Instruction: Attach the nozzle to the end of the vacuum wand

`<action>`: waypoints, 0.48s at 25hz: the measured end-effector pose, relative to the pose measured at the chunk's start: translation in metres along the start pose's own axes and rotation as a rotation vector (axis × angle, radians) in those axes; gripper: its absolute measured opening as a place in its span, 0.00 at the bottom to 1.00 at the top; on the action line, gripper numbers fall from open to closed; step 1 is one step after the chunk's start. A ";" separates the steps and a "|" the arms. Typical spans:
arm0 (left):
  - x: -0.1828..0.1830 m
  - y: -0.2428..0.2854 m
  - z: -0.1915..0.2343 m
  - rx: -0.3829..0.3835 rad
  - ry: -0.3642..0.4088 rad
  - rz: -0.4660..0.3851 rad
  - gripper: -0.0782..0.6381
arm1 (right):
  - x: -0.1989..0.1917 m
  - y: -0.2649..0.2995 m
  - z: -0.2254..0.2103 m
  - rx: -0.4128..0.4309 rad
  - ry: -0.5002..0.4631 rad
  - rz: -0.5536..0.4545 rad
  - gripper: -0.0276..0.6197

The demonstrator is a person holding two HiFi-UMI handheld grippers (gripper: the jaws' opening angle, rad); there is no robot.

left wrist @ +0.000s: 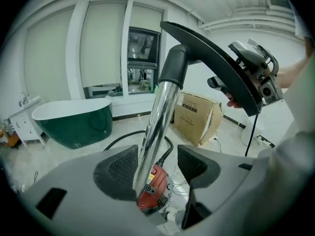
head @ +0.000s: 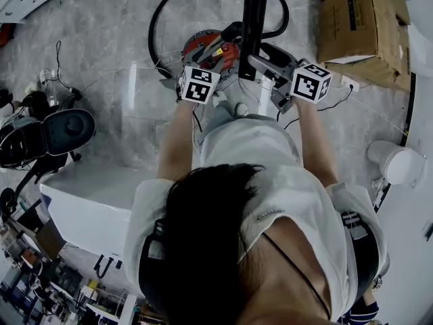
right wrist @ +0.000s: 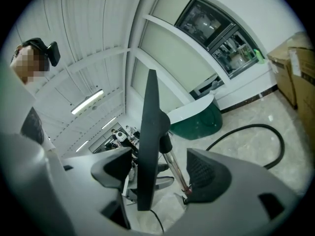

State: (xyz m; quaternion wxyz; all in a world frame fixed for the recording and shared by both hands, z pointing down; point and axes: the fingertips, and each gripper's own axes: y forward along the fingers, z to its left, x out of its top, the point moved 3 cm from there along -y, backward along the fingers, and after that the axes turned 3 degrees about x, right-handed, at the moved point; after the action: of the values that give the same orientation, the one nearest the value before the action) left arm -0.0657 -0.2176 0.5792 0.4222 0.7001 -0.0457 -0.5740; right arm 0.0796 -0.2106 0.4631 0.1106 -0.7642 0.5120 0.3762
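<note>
The black flat nozzle [head: 254, 19] sits on top of the chrome wand [left wrist: 156, 127], joined by a black collar [left wrist: 174, 65]. The wand runs down toward the red vacuum body [head: 210, 49]. My left gripper [left wrist: 157, 168] is open: the wand stands between its pads, close against the left one, with a gap to the right one. My right gripper [right wrist: 160, 173] has the nozzle [right wrist: 147, 141] edge-on between its jaws, near the left finger, with floor showing between it and the right pad [right wrist: 206, 173]. The right gripper [left wrist: 253, 68] also shows in the left gripper view, at the nozzle's edge.
A black hose [head: 162, 12] loops on the tiled floor behind the vacuum. Cardboard boxes [head: 362, 26] stand at the back right. A green bathtub [left wrist: 74, 122] is at the left, a white tub [head: 88, 202] beside the person, and a black device [head: 47, 137] further left.
</note>
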 end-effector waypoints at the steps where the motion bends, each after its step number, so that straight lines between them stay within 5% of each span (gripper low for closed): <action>1: 0.001 -0.003 0.000 0.007 0.000 -0.004 0.44 | 0.001 -0.003 0.000 -0.007 -0.005 -0.008 0.56; 12: 0.012 -0.044 -0.004 0.117 -0.105 -0.097 0.44 | 0.006 -0.027 0.006 -0.138 -0.188 -0.027 0.56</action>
State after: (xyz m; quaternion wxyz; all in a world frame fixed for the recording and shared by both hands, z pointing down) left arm -0.0766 -0.1937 0.5411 0.3491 0.6941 -0.0672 -0.6260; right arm 0.1016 -0.1989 0.4490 0.1103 -0.7382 0.4620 0.4789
